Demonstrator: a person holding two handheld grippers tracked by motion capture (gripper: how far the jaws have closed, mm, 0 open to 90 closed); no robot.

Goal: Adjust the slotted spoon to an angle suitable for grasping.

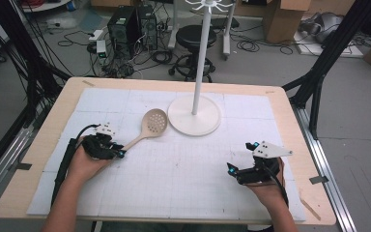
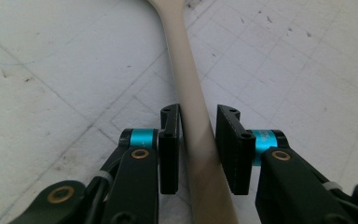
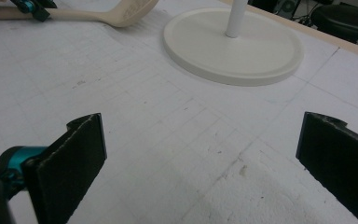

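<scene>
White mat point(image 1: 183, 164), left tongs point(image 2: 198, 140) pinching spoon handle point(image 2: 191, 98), right tongs point(image 3: 200, 158) spread, low.

Open worktop point(image 1: 183, 169) lay between the hands, near side; at the far middle the stand point(image 1: 194, 113) and the spoon point(image 1: 147, 126) left of it blocked passage.

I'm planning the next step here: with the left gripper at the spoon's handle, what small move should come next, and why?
Probably lift the spoon a little off the mat: the left gripper is shut on its handle, the spoon lies flat, and the stand waits close by.
</scene>
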